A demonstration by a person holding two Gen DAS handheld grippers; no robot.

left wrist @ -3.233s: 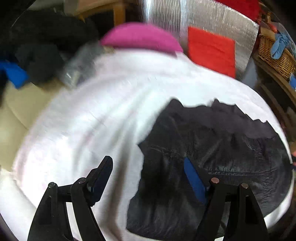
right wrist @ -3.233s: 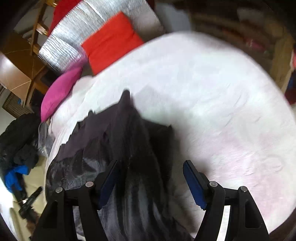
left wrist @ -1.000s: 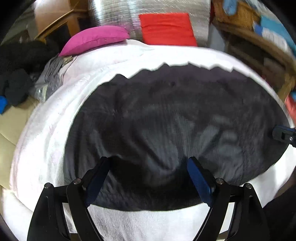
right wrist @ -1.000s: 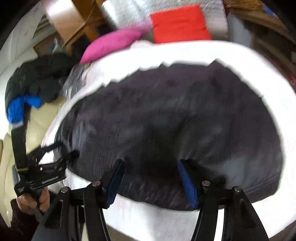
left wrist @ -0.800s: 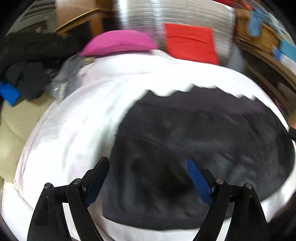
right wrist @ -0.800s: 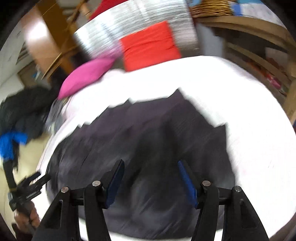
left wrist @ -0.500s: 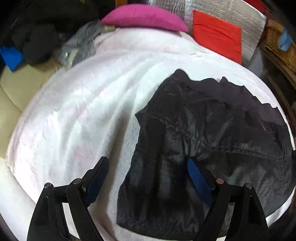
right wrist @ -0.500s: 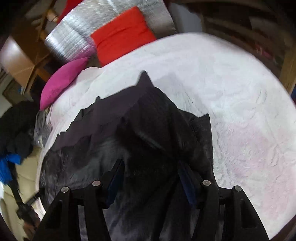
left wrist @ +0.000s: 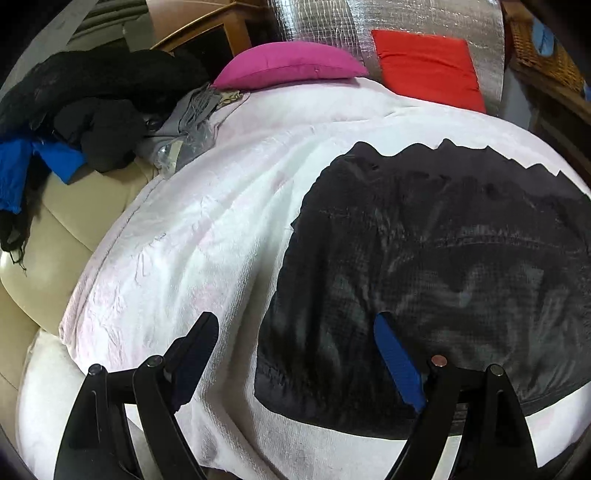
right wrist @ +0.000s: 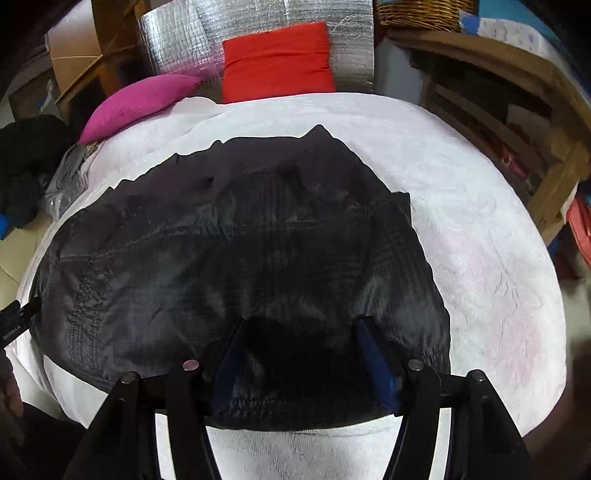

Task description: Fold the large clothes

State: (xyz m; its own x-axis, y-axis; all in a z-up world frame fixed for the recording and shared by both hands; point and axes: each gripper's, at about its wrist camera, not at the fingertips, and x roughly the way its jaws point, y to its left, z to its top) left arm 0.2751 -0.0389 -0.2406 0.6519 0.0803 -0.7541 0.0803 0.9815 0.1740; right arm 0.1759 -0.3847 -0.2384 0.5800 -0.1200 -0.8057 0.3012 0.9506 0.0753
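One white blanket (left wrist: 192, 236) covers the bed, with one black garment (right wrist: 229, 251) spread flat across its middle. Two cushions, one red (right wrist: 277, 62) and one pink (left wrist: 288, 64), sit at its far edge. Two grippers hover: the left gripper (left wrist: 295, 354) stands wide apart over the garment's left edge; the right gripper (right wrist: 301, 354) is opening, dark fabric between its jaws.

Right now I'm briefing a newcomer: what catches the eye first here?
A big black garment lies spread on the white blanket, filling the middle of both views. Behind it, a pink cushion and a red cushion stand out against a silver sheet.
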